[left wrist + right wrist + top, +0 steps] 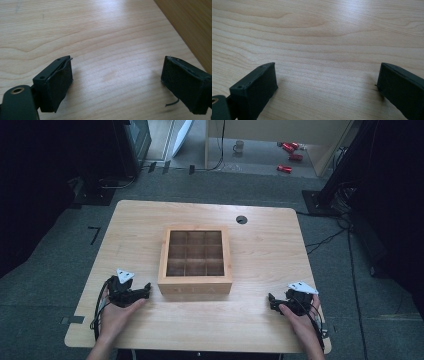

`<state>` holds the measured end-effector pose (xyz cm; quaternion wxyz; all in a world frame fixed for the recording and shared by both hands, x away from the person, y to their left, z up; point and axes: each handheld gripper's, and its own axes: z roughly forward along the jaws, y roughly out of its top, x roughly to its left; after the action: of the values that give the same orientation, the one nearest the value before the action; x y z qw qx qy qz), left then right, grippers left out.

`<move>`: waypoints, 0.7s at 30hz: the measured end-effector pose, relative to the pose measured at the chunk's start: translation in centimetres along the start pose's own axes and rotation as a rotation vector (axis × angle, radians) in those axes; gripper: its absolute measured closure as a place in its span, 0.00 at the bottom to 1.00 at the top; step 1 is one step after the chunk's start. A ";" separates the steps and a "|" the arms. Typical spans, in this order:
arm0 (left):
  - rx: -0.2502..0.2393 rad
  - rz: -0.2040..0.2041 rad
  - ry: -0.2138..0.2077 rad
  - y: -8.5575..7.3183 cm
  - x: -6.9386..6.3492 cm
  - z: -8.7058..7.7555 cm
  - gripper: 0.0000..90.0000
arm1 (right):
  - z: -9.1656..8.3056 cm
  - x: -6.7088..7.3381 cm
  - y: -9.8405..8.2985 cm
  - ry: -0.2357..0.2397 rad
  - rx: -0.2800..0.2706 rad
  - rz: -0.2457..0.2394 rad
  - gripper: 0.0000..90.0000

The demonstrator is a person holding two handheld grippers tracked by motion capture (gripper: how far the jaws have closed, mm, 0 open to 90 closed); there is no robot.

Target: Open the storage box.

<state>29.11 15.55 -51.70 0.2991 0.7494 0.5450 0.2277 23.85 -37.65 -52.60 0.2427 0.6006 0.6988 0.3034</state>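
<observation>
A square wooden box (195, 261) with a grid of small empty compartments sits in the middle of the light wooden table (260, 255). My left gripper (145, 290) rests on the table just left of the box's front corner, held by a hand. In the left gripper view its jaws stand wide apart over bare wood, left gripper (116, 75), with the box's side (192, 27) at the upper right. My right gripper (272, 301) lies near the front right of the table, also in a hand. Its jaws are wide apart, right gripper (325, 82), with nothing between them.
A round cable hole (241, 219) is in the table behind the box. Beyond the table lie grey floor, cables, a mug (238, 146) and red cans (285, 168). Dark equipment stands at both sides.
</observation>
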 end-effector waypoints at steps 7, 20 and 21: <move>-0.062 0.005 -0.036 0.3 -0.2 -1.8 0.15 | 0.0 0.0 0.0 -0.001 0.000 0.003 0.02; -0.169 0.061 -0.195 0.8 -2.4 -5.0 0.17 | 0.0 0.0 0.0 -0.001 0.000 0.003 0.02; -0.169 0.071 -0.201 0.8 -2.6 -5.0 0.17 | 0.0 0.0 0.0 -0.001 0.000 0.003 0.02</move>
<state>25.52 13.93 -47.58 0.4060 0.7594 0.4645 0.2069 23.83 -37.66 -52.60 0.2425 0.6017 0.6977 0.3038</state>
